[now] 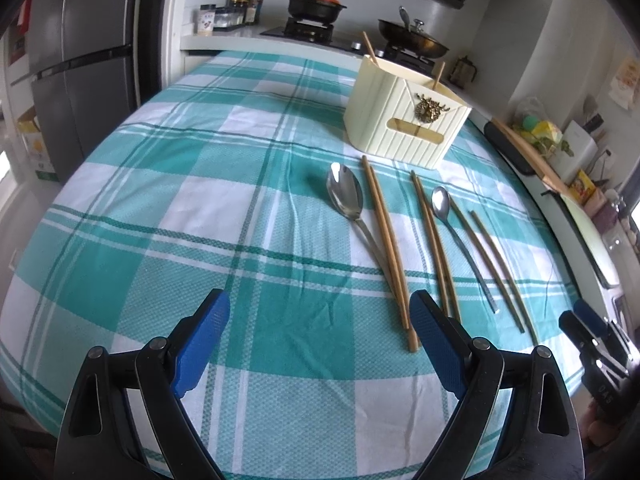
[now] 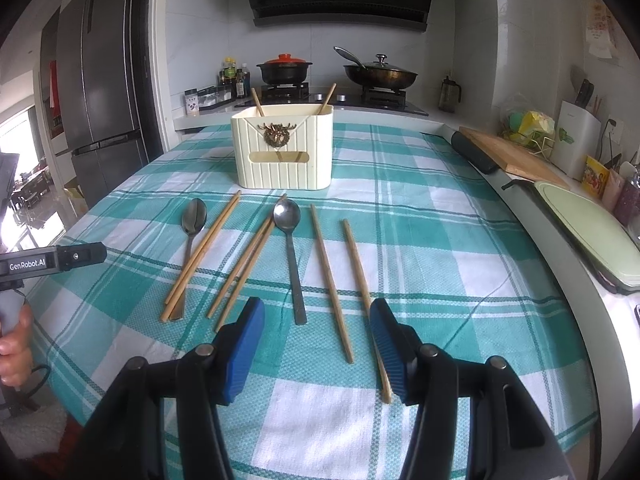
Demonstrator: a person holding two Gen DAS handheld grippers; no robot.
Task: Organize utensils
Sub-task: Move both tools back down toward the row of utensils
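Observation:
A cream utensil holder (image 2: pixel 283 148) stands on the checked tablecloth (image 2: pixel 420 240) with two chopsticks (image 2: pixel 329 98) sticking out of it. It also shows in the left wrist view (image 1: pixel 404 116). In front of it lie a left spoon (image 2: pixel 192 224), a chopstick pair (image 2: pixel 204 252), a second pair (image 2: pixel 248 256), a right spoon (image 2: pixel 289 236) and two separate chopsticks (image 2: pixel 331 276). My right gripper (image 2: pixel 318 320) is open and empty above the near ends of these. My left gripper (image 1: pixel 320 316) is open and empty, left of the first pair (image 1: pixel 388 248).
A stove with a black pot (image 2: pixel 285 68) and a wok (image 2: pixel 380 74) stands behind the table. A fridge (image 2: pixel 100 92) is at the left. A cutting board (image 2: pixel 512 156) and a green tray (image 2: pixel 592 232) lie along the right counter. The left tool (image 2: pixel 56 260) is at the table's left edge.

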